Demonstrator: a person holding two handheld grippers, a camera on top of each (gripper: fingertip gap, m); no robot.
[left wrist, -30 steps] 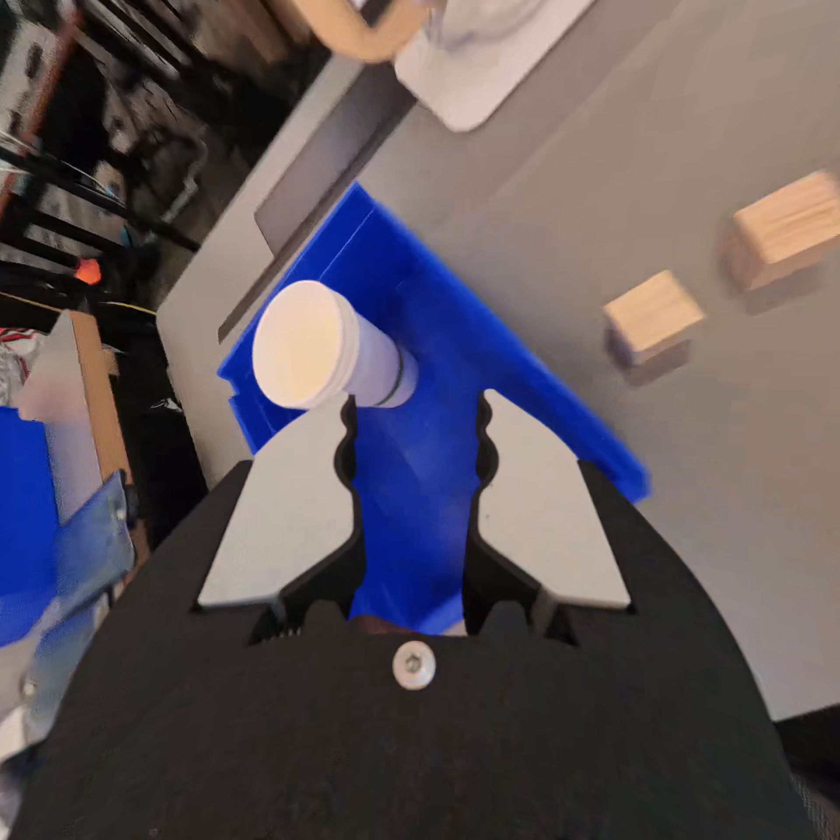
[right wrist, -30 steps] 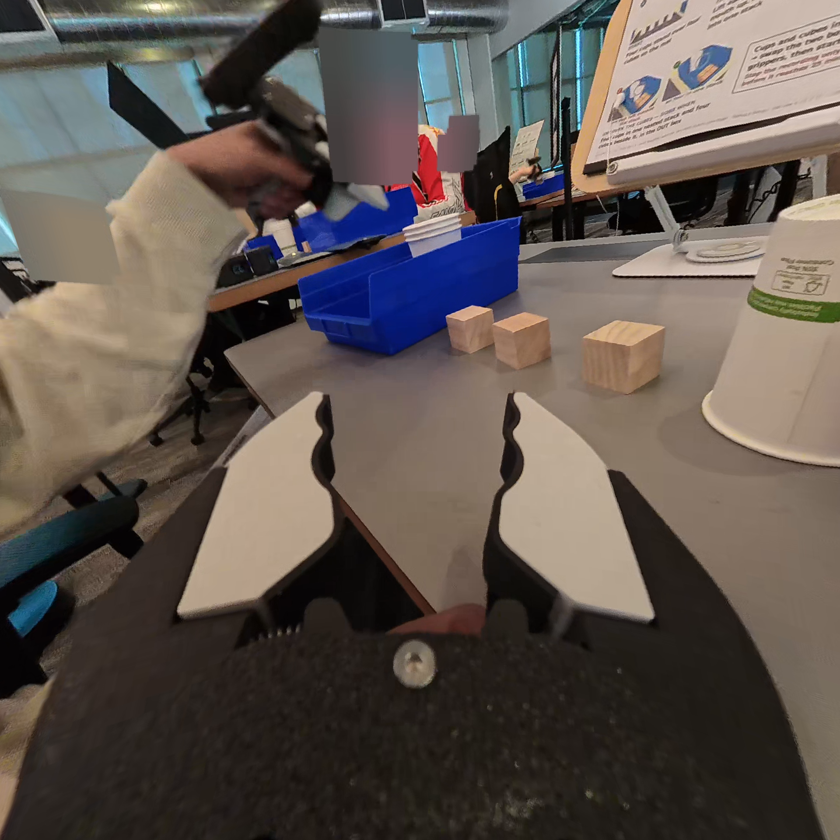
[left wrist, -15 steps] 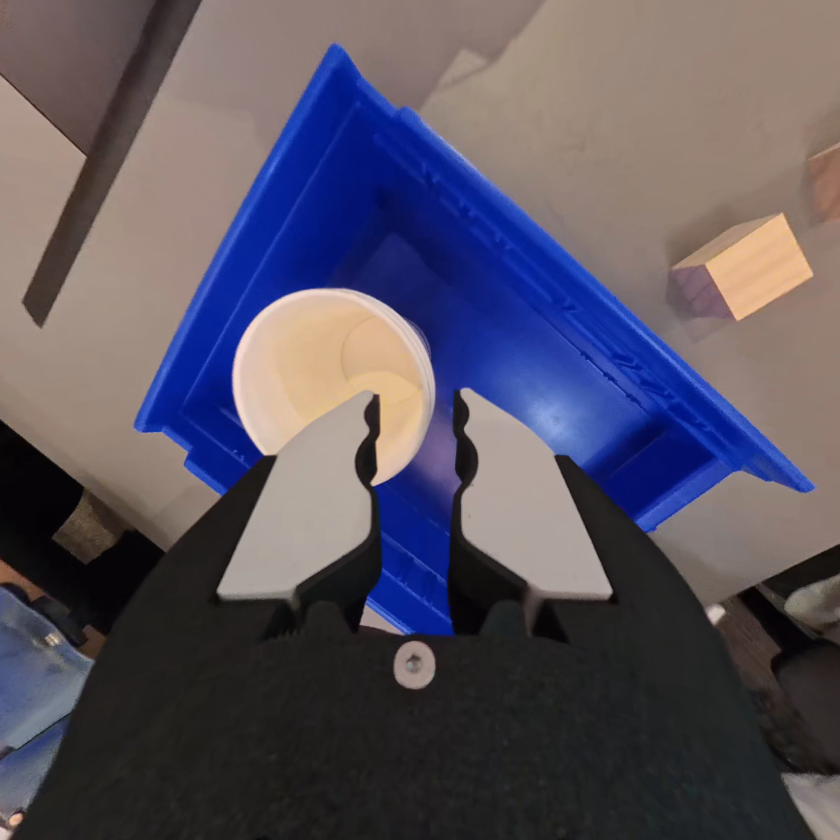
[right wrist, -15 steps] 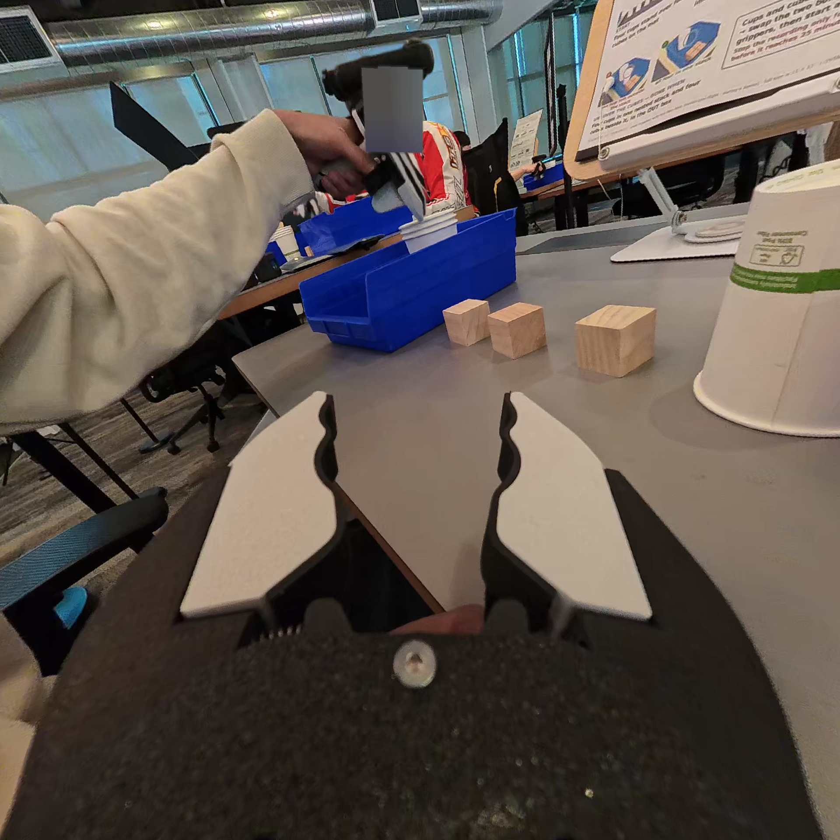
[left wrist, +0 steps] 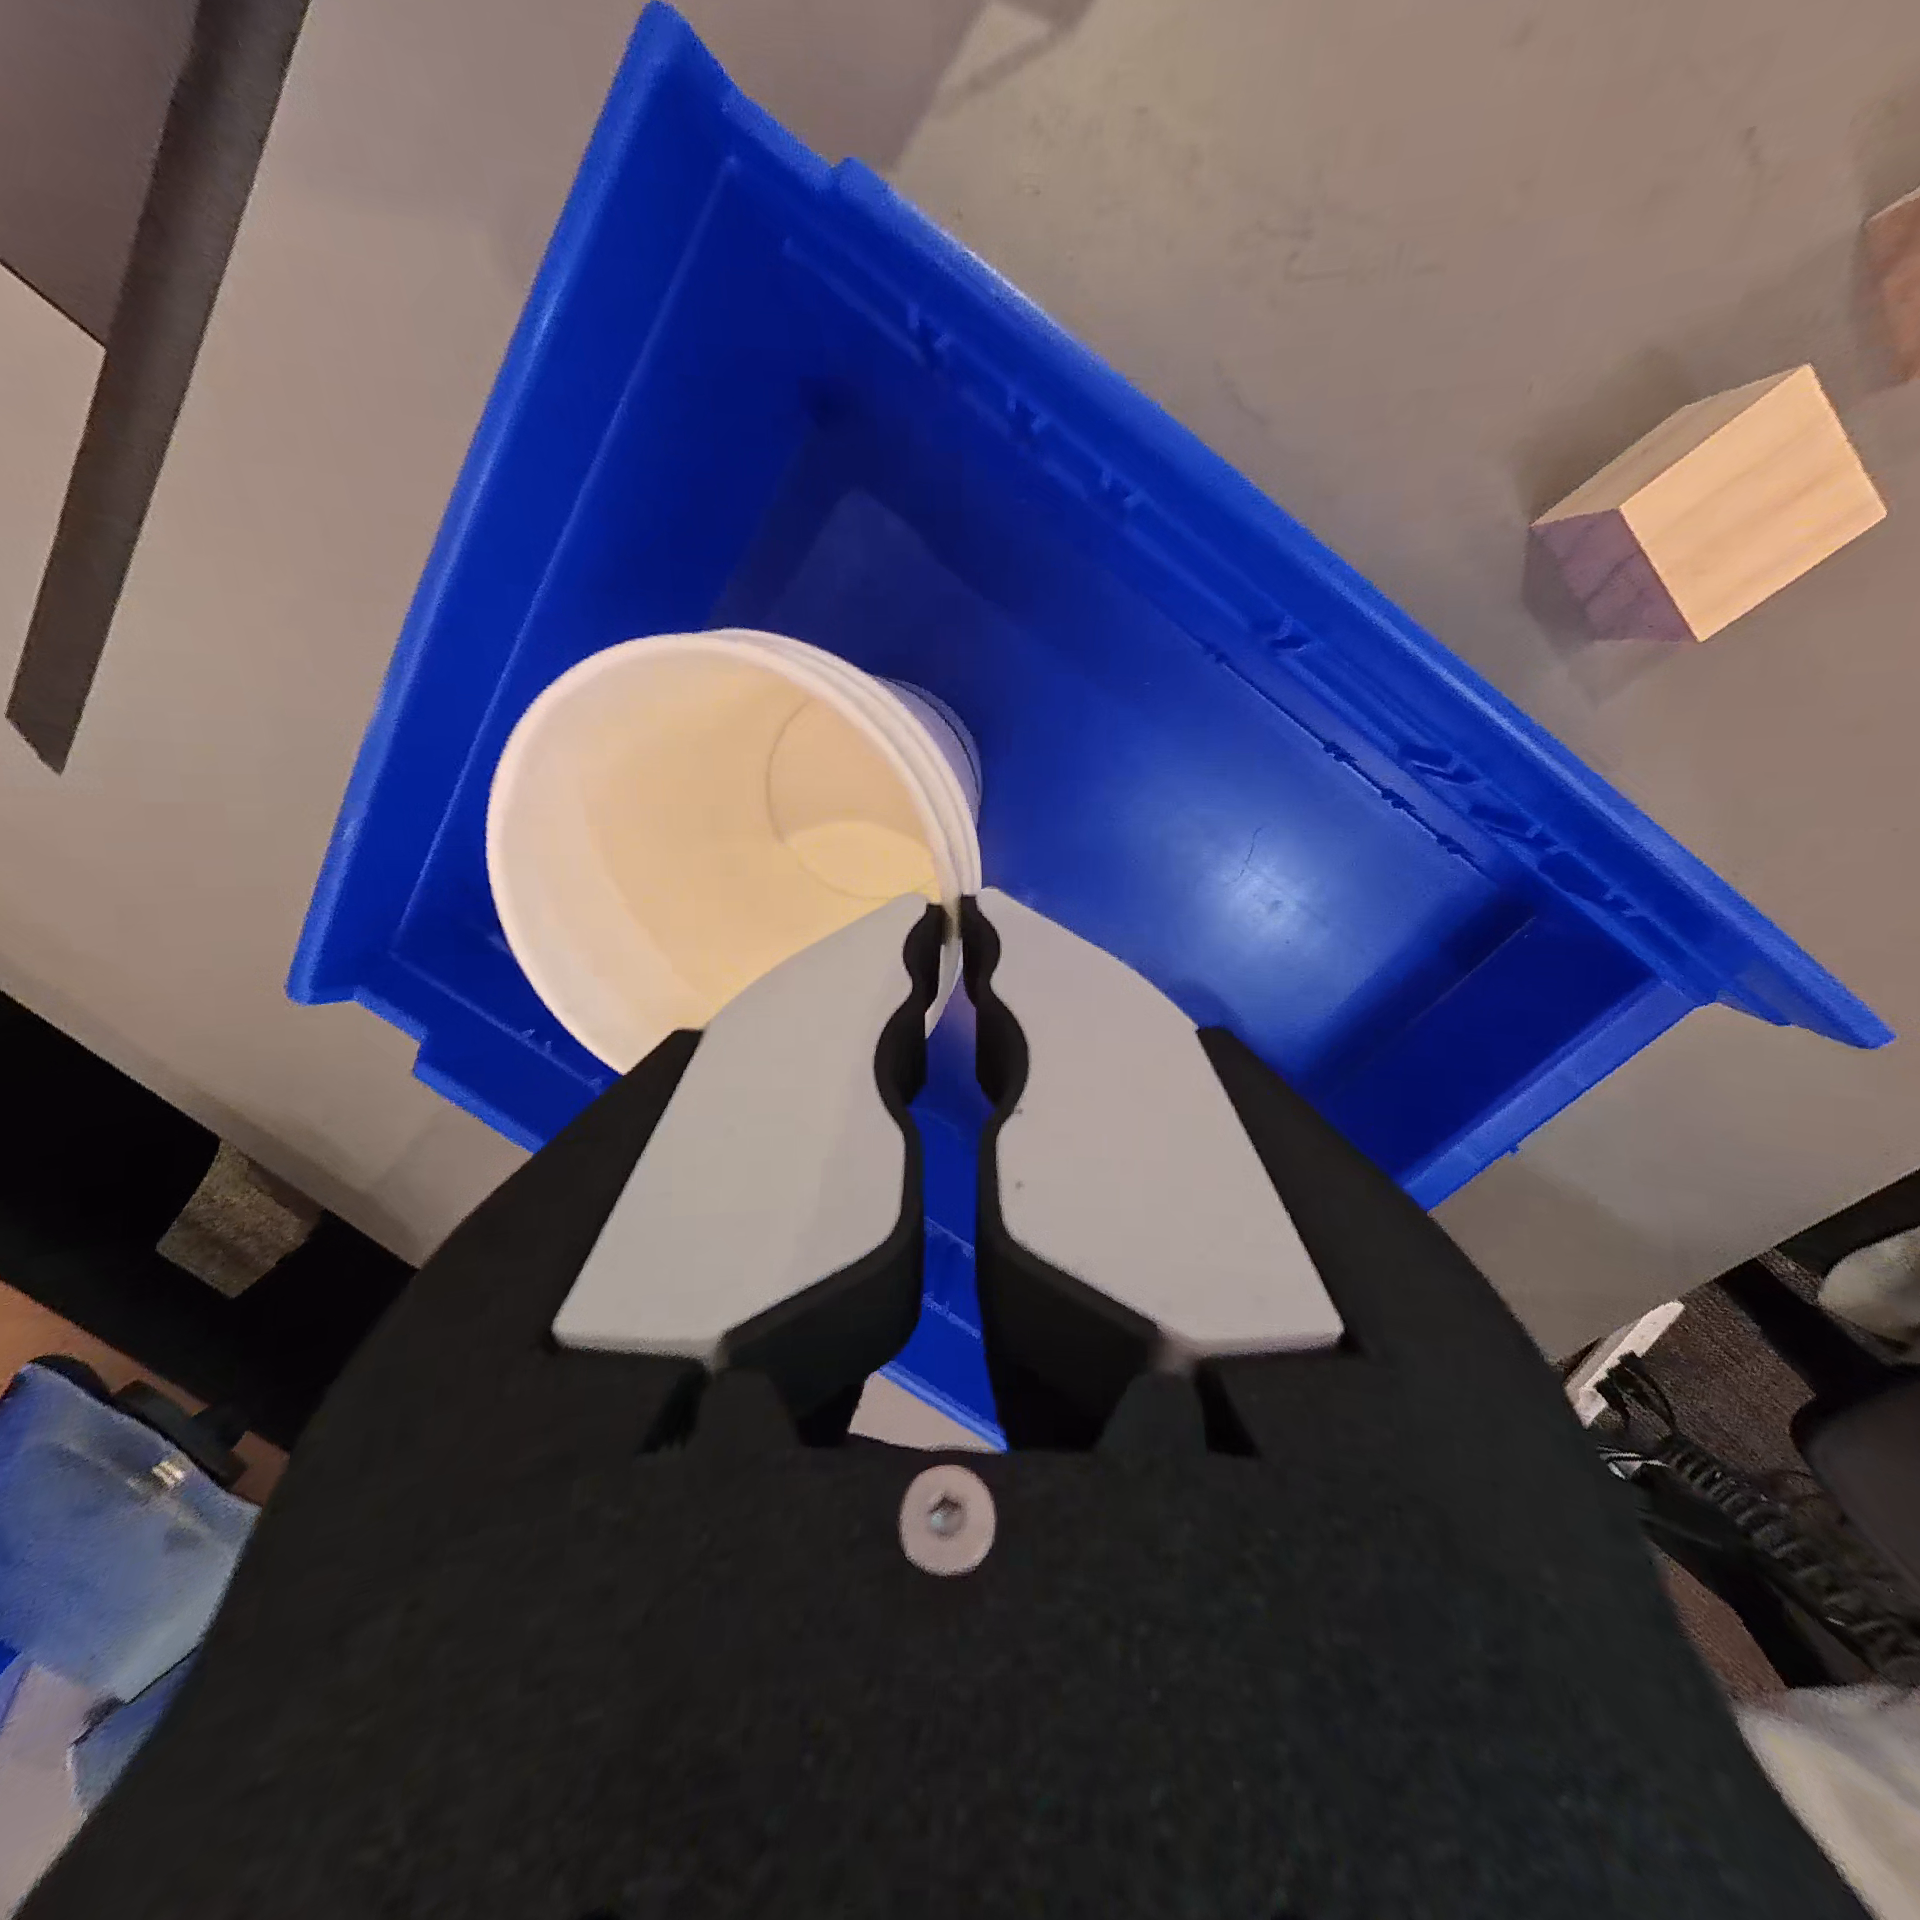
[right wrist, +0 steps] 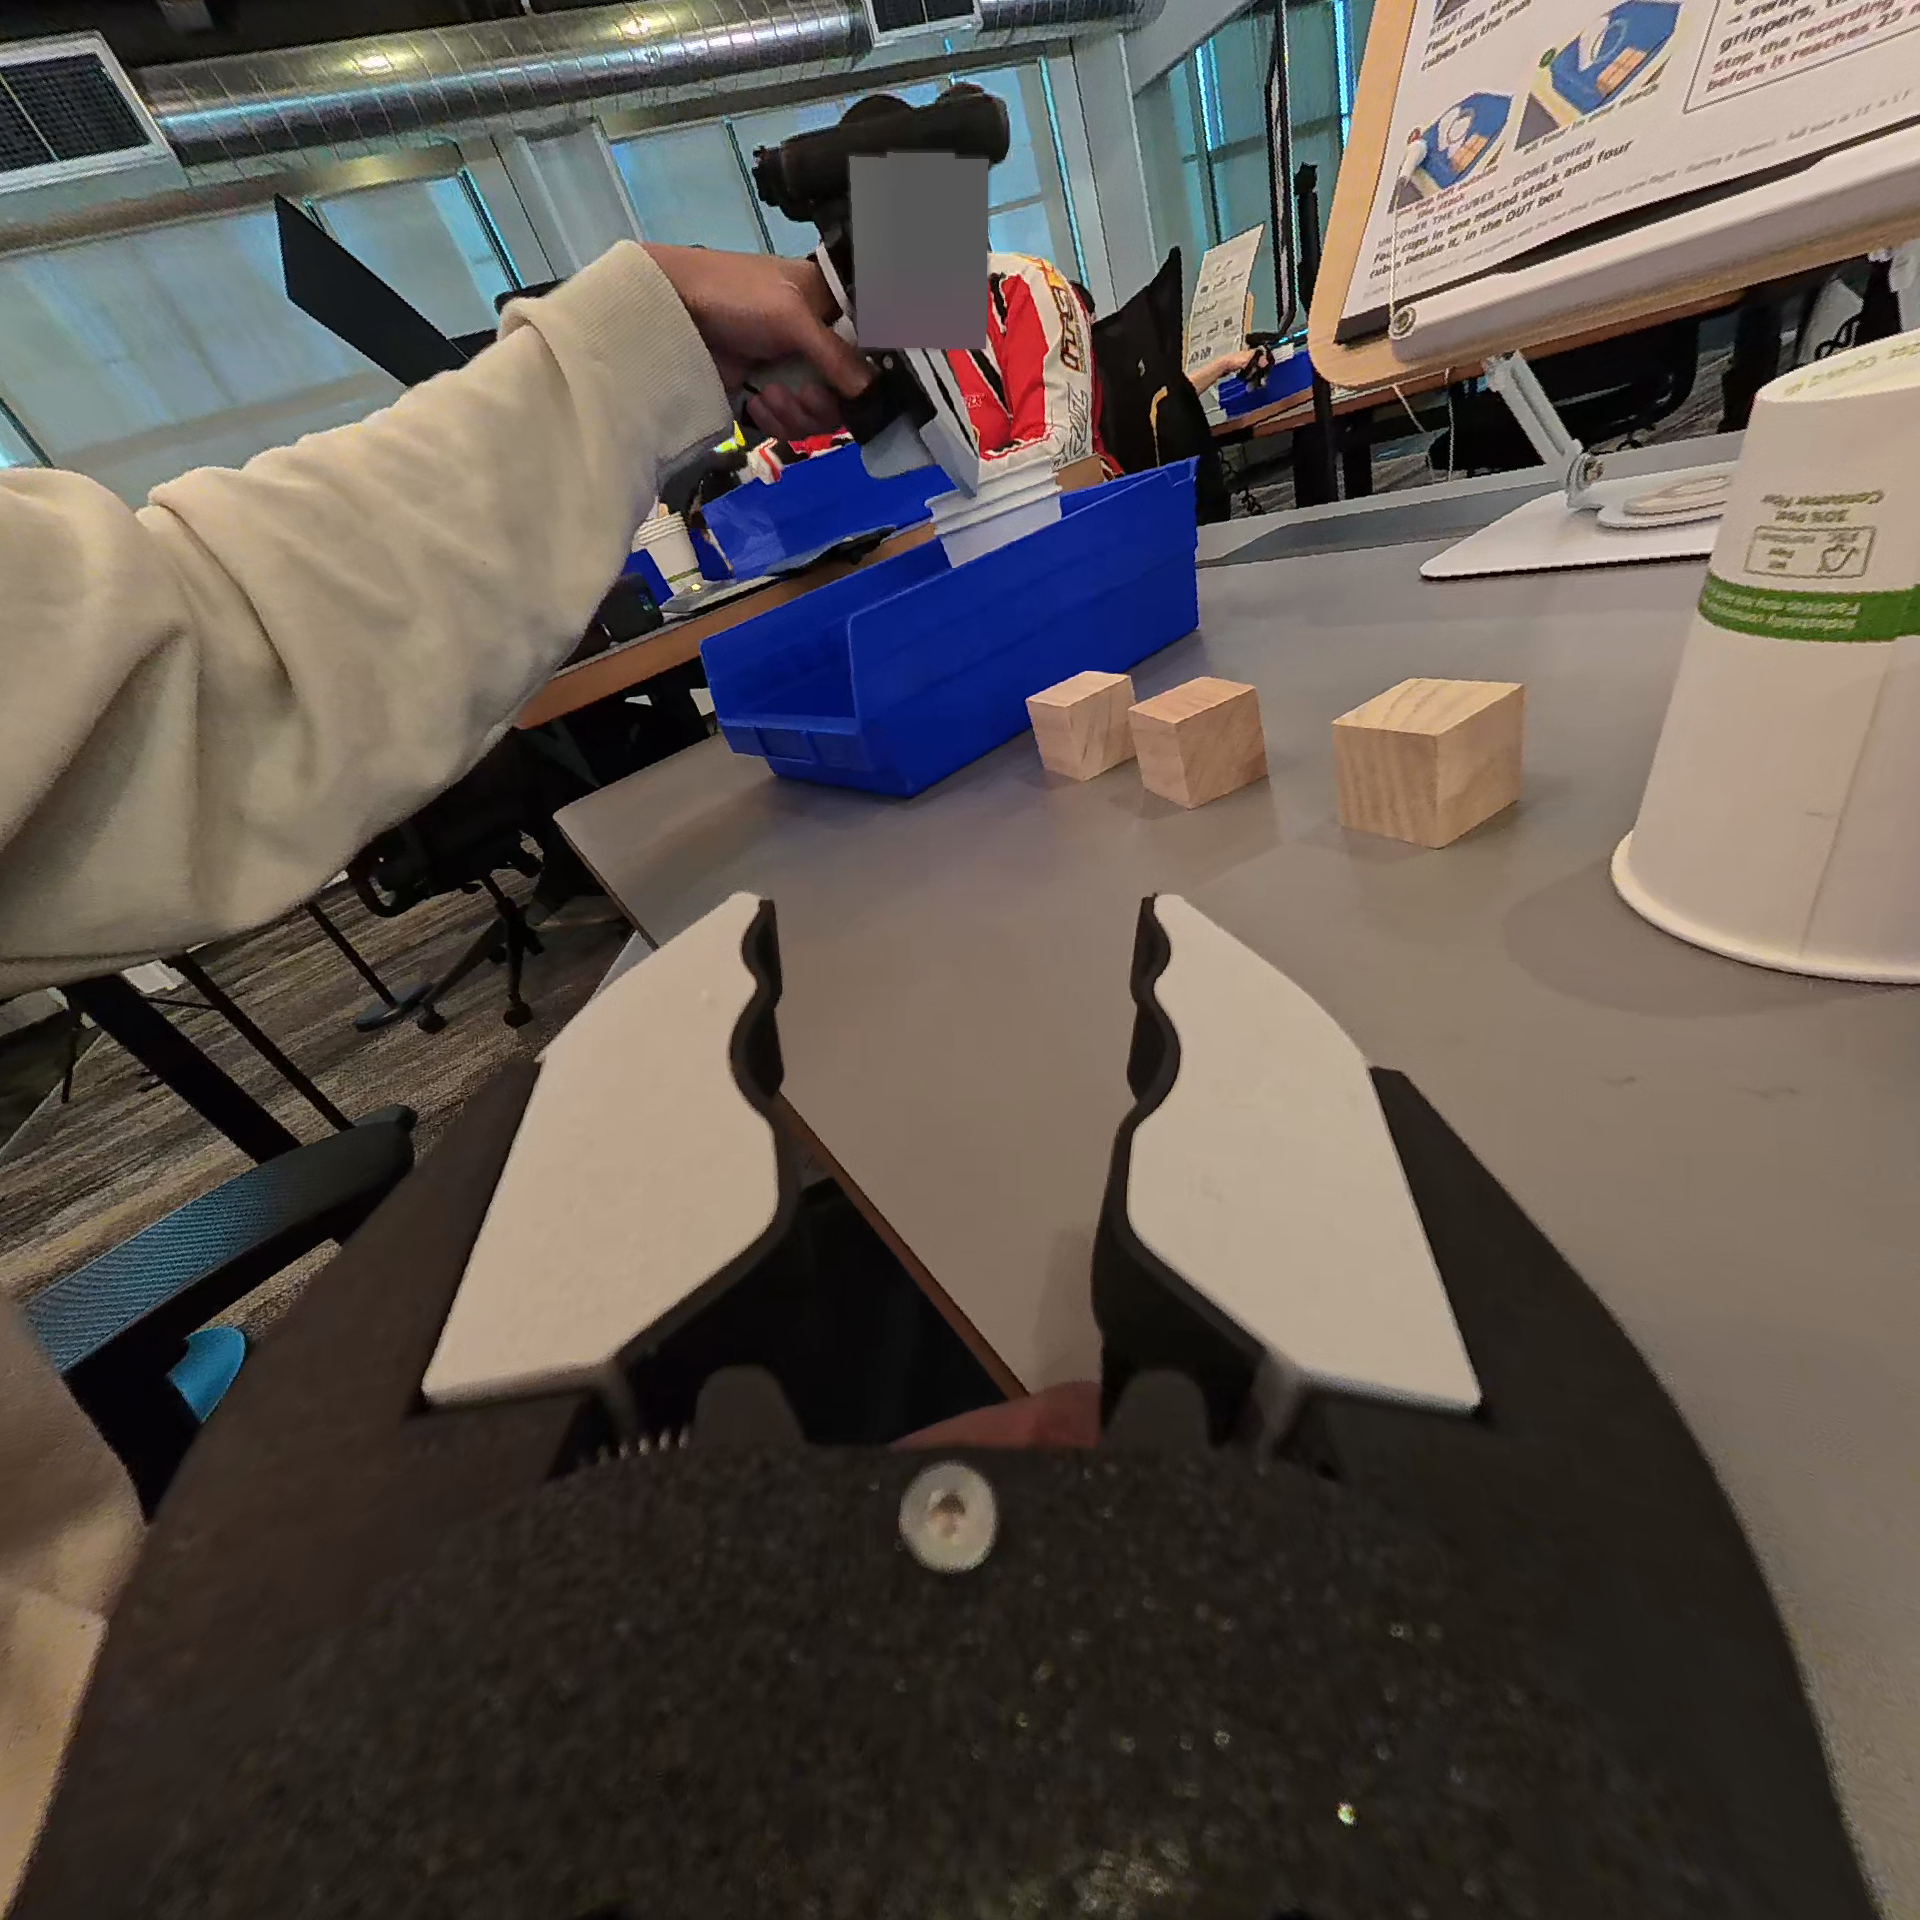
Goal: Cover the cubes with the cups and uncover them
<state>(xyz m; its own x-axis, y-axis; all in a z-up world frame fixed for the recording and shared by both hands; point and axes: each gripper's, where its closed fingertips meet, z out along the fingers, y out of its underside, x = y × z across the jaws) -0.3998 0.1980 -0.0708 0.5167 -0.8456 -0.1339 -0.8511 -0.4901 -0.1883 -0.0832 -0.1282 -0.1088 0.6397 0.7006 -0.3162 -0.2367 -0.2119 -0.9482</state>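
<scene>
Inside the blue bin [left wrist: 1195, 644], our left gripper [left wrist: 948, 914] pinched the cup stack's [left wrist: 727, 831] rim to lift one; our right gripper [right wrist: 956, 935] waited open near the bin.

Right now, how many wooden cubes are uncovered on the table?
3, in a row past the blue bin: nearest cube, middle cube, and far cube closest to the bin. The upside-down cup at right could hide another.

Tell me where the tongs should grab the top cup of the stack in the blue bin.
By its rim wall, from above: the cup stack stands mouth-up in the blue bin, so one finger goes inside, one outside. The left tongs pinch it so.
</scene>
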